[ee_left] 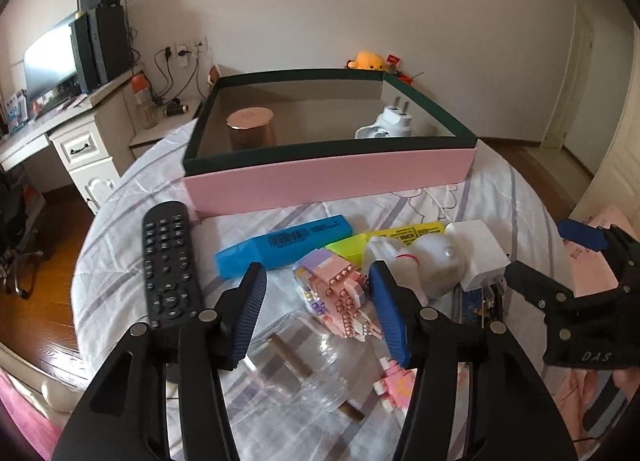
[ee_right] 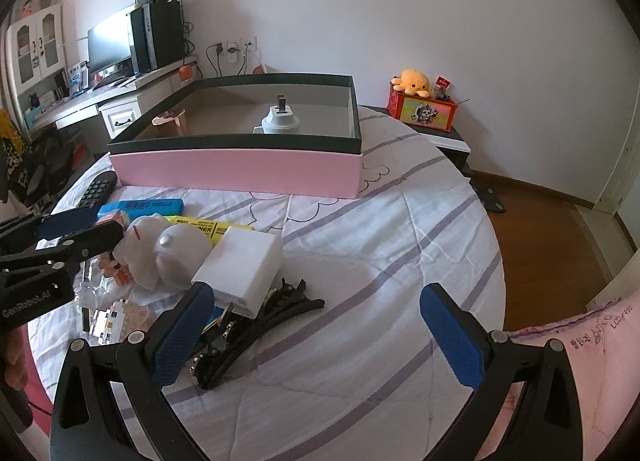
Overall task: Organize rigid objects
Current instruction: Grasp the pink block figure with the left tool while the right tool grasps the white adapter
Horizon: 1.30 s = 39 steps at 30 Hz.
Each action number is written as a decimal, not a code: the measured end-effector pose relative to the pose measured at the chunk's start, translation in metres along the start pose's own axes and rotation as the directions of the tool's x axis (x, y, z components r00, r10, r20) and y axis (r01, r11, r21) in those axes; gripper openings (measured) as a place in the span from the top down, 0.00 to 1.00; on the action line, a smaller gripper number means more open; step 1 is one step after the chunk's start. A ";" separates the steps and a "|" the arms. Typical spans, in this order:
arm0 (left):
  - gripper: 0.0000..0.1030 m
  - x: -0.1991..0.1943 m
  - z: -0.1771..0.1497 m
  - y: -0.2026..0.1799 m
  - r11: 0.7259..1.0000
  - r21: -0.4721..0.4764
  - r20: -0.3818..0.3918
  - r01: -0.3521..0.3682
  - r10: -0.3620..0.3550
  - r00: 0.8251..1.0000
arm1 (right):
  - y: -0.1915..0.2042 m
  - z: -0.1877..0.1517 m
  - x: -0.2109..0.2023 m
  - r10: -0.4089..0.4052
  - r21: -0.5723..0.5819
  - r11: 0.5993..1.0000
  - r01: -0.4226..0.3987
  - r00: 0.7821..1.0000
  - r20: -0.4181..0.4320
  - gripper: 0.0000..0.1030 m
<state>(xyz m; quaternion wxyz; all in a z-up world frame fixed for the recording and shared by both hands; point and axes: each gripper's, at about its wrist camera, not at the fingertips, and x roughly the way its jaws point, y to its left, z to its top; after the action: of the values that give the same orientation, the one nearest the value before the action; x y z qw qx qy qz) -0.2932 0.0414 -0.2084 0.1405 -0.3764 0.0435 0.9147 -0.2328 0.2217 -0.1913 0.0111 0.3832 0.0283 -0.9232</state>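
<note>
A pink box [ee_left: 328, 177] with a dark rim stands at the back of the table. Inside are a copper jar [ee_left: 251, 128] and a white plug adapter [ee_left: 386, 123]. My left gripper [ee_left: 318, 307] is open, its jaws on either side of a pink brick model [ee_left: 344, 297] in a clear bag. Around it lie a black remote [ee_left: 168, 261], a blue highlighter [ee_left: 284, 243], a yellow highlighter [ee_left: 404, 235], a white figurine [ee_left: 432, 265] and a white charger block [ee_left: 480, 257]. My right gripper [ee_right: 316, 335] is open and empty beside black hair clips [ee_right: 256, 329].
A clear glass jar [ee_left: 296, 365] lies on its side under my left gripper. The striped cloth [ee_right: 380, 245] covers the round table. A desk with a monitor [ee_left: 48, 61] stands to the left. A red box with a yellow plush [ee_right: 420, 101] sits at the back right.
</note>
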 end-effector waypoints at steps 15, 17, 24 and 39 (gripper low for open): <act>0.52 0.003 -0.008 -0.012 0.998 0.054 -0.035 0.041 -0.039 0.999 | 0.004 -0.003 -0.002 0.012 -0.006 1.000 -0.012 1.000 -0.004 0.00; 0.57 0.009 -0.008 -0.015 0.996 0.058 -0.053 0.066 -0.063 0.997 | 0.003 -0.004 -0.003 0.013 -0.006 1.000 -0.013 1.000 -0.002 0.00; 0.73 0.020 -0.013 -0.013 0.998 0.058 -0.071 0.031 -0.027 0.997 | -0.002 -0.005 -0.002 0.018 0.006 1.000 -0.018 1.000 -0.007 0.00; 0.73 0.010 -0.017 0.010 1.000 0.022 -0.068 -0.001 0.003 0.998 | 0.017 0.010 0.034 0.054 -0.015 0.998 -0.055 0.997 -0.055 0.00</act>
<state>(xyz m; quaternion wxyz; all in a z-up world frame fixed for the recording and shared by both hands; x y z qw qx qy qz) -0.2912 0.0306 -0.2281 0.1422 -0.4059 0.0588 0.9009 -0.2632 0.2039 -0.2097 0.0386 0.4086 0.0259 -0.9115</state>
